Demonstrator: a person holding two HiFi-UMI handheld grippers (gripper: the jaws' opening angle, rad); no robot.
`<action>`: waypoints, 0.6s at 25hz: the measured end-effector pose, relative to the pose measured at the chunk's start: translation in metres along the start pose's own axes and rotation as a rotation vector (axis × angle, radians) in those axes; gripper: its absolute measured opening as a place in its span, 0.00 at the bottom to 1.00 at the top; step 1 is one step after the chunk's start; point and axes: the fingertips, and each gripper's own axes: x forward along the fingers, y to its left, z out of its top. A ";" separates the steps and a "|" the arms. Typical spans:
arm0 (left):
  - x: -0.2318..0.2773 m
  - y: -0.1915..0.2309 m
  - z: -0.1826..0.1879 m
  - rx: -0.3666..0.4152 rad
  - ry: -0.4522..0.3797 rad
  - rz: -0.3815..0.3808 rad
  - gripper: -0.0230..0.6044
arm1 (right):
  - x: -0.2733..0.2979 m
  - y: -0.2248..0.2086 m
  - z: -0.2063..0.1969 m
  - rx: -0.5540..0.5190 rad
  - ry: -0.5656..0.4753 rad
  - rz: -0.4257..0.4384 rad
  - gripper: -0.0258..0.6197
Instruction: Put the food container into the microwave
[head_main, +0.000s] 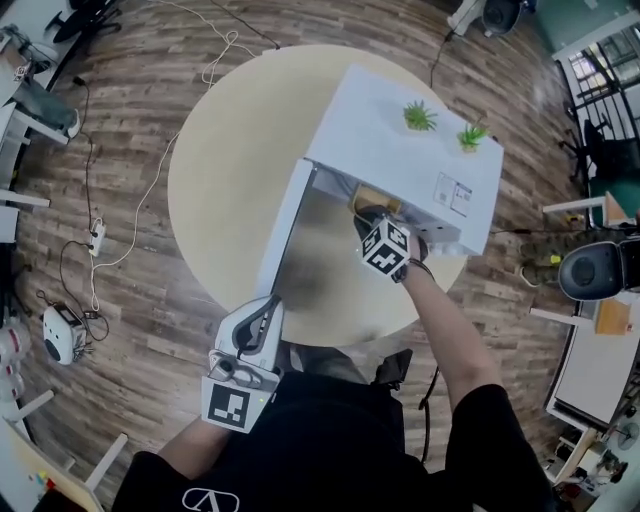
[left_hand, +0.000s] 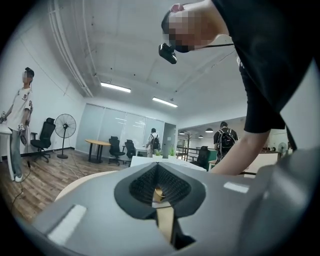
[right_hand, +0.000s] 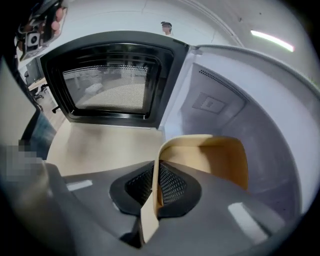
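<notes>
Food container (right_hand: 212, 160): is clamped by its rim in the right claw (right_hand: 156, 189), held at the open microwave (head_main: 390, 140) mouth, cavity straight ahead; left claw (head_main: 268, 310) is kept closed, empty, well apart from the microwave.

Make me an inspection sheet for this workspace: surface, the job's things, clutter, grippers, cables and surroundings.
Surface: round beige table; only the microwave stands on it.
Job's things: white microwave, door swung open; beige food container held inside the open cavity.
Clutter: two small green plants on top of the microwave.
Grippers: right gripper shut, fingers on the container's rim; left gripper shut, nothing seen held, at the table's near edge.
Cables: white cable and power strip on the floor left of the table.
Surroundings: wood floor; standing fan, office chairs, a standing person.
</notes>
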 end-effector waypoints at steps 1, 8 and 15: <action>0.000 -0.001 -0.002 -0.001 0.005 -0.003 0.04 | 0.004 -0.005 -0.001 0.009 0.005 -0.013 0.06; -0.002 -0.003 -0.011 -0.013 0.019 -0.010 0.04 | 0.025 -0.031 -0.007 0.037 0.038 -0.112 0.06; -0.010 -0.003 -0.021 -0.025 0.046 -0.006 0.04 | 0.034 -0.047 -0.010 0.072 0.042 -0.167 0.06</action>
